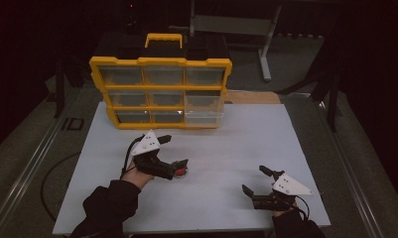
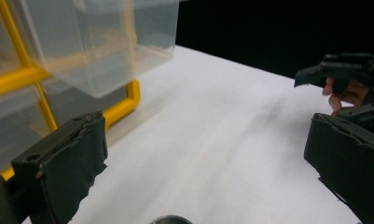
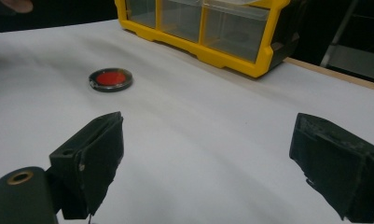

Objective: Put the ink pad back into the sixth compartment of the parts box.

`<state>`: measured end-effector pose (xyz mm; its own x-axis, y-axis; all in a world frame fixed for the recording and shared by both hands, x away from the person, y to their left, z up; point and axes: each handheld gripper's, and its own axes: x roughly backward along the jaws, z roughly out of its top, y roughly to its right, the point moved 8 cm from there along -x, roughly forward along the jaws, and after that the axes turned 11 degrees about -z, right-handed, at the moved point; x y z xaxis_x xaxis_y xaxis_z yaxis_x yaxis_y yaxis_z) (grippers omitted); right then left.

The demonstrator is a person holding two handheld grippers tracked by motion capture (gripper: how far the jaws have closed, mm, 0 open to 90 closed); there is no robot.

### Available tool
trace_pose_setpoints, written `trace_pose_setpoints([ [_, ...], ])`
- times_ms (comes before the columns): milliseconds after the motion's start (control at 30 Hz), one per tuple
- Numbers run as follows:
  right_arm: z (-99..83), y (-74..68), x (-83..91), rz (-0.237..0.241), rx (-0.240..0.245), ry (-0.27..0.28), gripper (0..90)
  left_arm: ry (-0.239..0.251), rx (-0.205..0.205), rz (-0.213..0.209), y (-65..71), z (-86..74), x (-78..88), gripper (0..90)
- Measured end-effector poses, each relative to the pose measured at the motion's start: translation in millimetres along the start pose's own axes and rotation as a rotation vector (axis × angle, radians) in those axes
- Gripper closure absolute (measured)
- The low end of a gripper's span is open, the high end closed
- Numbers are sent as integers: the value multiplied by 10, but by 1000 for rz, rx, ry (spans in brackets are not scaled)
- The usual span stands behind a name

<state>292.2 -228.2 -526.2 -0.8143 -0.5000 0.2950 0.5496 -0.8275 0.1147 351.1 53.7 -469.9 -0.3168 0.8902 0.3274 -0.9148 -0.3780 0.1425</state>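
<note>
The left gripper [image 1: 172, 149] had its jaws spread wide with nothing between them, one jaw raised toward the organizer and the other low over the white board [image 1: 246, 144], just beside a small round disc with a red centre and dark rim [image 3: 111, 79]. In the left gripper view a sliver of that dark rim [image 2: 171, 219] showed at the bottom edge, between the two jaws, so the gripper looked lined up to close on the disc, though that is a judgement. The disc lay flat on the board, left of its middle and nearer the person's edge than the far one.

The right gripper [image 1: 256, 181] was likewise wide and empty, hovering near the board's near right corner, well apart from the disc. Its jaws pointed leftward across the board toward the disc and organizer, probably parked out of the way while the left hand [image 1: 137, 174] worked.

At the far left corner stood a yellow-framed parts organizer [image 1: 162, 91] with clear drawers in three rows, upright with its handle on top and its drawer fronts facing the person (a sensible way to stand it if something is to go in). Its bottom-right drawer [image 1: 203, 118] appeared pulled out a little from the frame, which suggested it was the likely place for the disc.
</note>
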Motion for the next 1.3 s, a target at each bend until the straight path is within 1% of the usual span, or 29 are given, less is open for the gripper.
trace_pose_setpoints([
  [167,-4,-2,-2,1,1,-2,99,-67,-6,3,-43,-170,-92,2],
  [267,-7,-7,-2,4,0,-5,99,-106,-5,-20,-42,-270,-146,2],
  [367,-9,-10,-5,6,-1,-6,99,-155,-18,-23,-50,-367,-195,2],
  [400,-10,-11,-5,6,0,-6,99,-169,-16,-22,-57,-394,-209,2],
  [467,-13,-12,-7,6,2,-7,99,-185,-16,-27,-68,-437,-231,2],
  [600,-18,-9,-9,6,7,-9,99,-222,-13,-18,-110,-523,-269,2],
  [667,-20,-10,-10,5,6,-10,99,-259,-4,-19,-123,-584,-287,2],
  [767,-25,-12,-12,6,7,-13,99,-319,-8,-4,-150,-678,-312,2],
  [900,-28,-17,-14,8,5,-14,99,-359,4,5,-184,-769,-343,2],
  [967,-29,-17,-13,10,7,-14,99,-371,9,8,-197,-798,-349,4],
  [1033,-31,-17,-13,10,7,-14,99,-389,19,5,-210,-829,-356,19],
  [1067,-32,-17,-13,10,7,-14,99,-400,22,-4,-208,-845,-359,30],
  [1133,-28,-18,-9,9,11,-12,99,-435,20,9,-213,-888,-372,70],
  [1167,-24,-17,-7,9,11,-9,99,-446,22,6,-212,-906,-380,80],
  [1233,-23,-18,-6,10,9,-9,99,-461,35,3,-211,-932,-398,101],
  [1300,-28,-18,-8,10,8,-12,99,-475,33,4,-217,-947,-413,103],
])
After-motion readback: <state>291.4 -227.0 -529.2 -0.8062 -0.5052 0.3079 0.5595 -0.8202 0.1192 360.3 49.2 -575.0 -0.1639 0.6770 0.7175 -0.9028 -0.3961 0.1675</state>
